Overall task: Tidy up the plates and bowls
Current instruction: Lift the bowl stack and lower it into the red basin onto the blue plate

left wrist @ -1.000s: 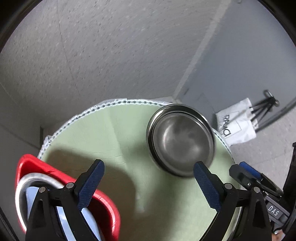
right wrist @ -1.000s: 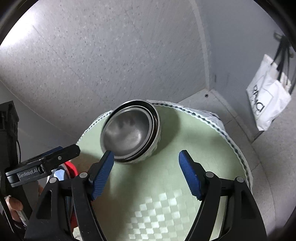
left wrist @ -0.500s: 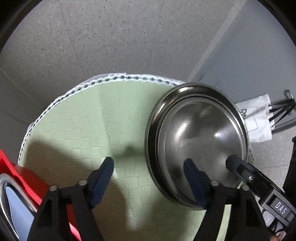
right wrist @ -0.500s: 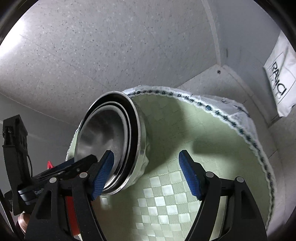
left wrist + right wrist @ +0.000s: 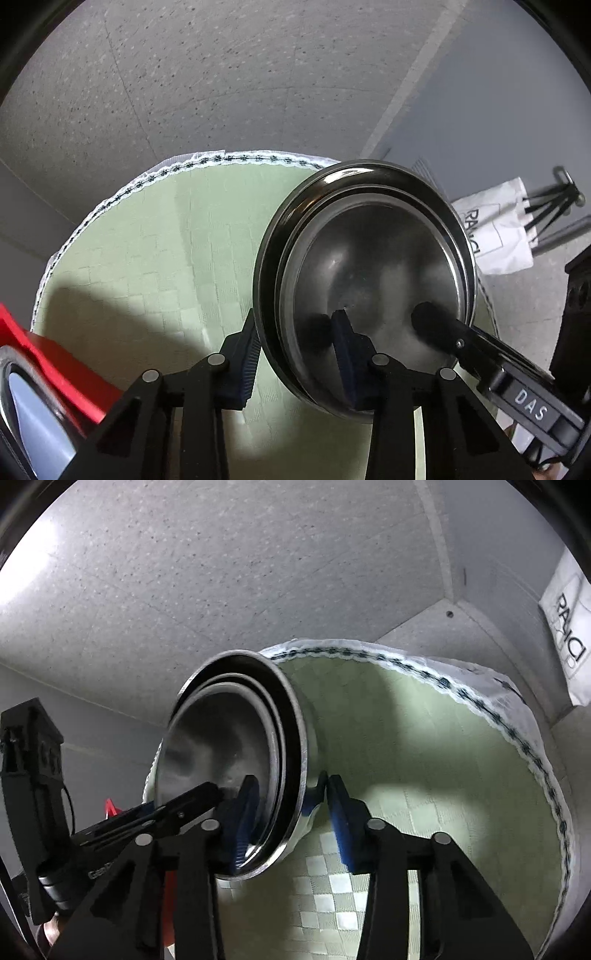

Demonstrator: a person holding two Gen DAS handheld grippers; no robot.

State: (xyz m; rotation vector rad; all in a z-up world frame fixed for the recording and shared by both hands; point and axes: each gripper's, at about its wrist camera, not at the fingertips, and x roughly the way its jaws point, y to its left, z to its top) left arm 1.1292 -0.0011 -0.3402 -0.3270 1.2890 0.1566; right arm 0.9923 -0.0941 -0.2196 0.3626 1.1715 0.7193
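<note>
A stack of nested steel bowls (image 5: 369,273) stands on the round table with a green checked cloth (image 5: 155,258). My left gripper (image 5: 295,354) is shut on the near left rim of the stack, one finger inside and one outside. My right gripper (image 5: 288,812) is shut on the opposite rim of the stack (image 5: 236,746), and its finger shows inside the bowl in the left wrist view (image 5: 443,332). The left gripper's finger shows in the right wrist view (image 5: 177,805).
A red basin (image 5: 48,354) holding a steel-rimmed dish stands at the table's near left. A white paper bag (image 5: 495,236) and a tripod (image 5: 554,199) stand on the floor by the wall. The table edge runs close behind the bowls.
Both grippers moved in from open positions and closed on opposite rims of the bowl stack, which now fills more of each view.
</note>
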